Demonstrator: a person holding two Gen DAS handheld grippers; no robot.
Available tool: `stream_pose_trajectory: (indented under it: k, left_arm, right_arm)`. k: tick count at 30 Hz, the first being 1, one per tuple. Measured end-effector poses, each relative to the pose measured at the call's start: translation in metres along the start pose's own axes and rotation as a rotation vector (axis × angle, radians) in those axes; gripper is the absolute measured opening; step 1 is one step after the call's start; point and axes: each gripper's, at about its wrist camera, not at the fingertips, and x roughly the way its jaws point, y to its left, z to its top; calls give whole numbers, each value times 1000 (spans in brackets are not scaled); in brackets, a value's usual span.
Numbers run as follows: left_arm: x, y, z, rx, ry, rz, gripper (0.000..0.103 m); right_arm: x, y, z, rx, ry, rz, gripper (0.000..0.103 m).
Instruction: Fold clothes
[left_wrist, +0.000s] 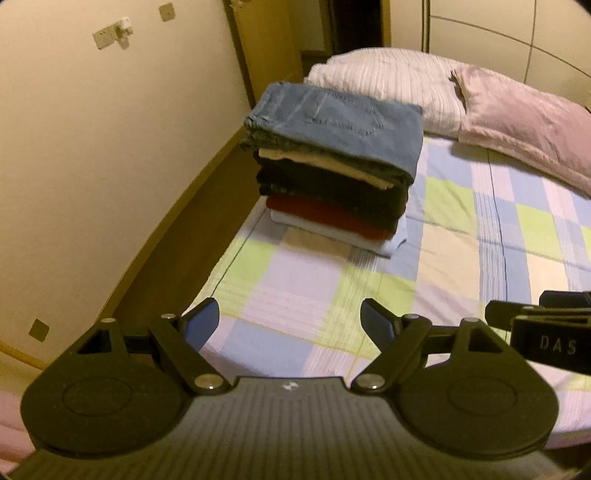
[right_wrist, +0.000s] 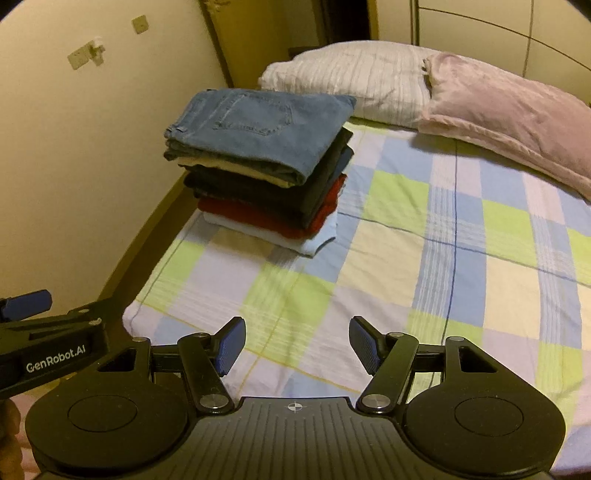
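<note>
I see a bed (right_wrist: 424, 236) covered by a checked sheet (right_wrist: 399, 266) in green, blue, lilac and cream squares. On it, near the left edge by the wall, sits a stack (right_wrist: 266, 173) of folded clothes: jeans (right_wrist: 258, 129) on top, then beige, dark and red layers, and a pale piece at the bottom touching the sheet. At the head lie two pillows side by side and touching, a white striped one (right_wrist: 351, 81) and a pink one (right_wrist: 509, 118). The rest of the sheet lies bare, lightly creased.
</note>
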Motion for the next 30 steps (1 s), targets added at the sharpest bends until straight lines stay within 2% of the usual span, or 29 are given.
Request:
stream_pose_trajectory:
  k: [4,13,20,30]
  left_arm:
    - [14,16,5,37,15,-29,81]
    - [48,46,29,141,28,-115,81]
    - [76,66,33,184,58,-153,81]
    - [103,85,38,216,75,-201,81]
  right_arm:
    - [14,8,1,58,35,-30,66]
    - [36,41,11,168,25,-86,66]
    - [57,60,10,246,33,-122,66]
    - [80,83,11,261,31,-174,66]
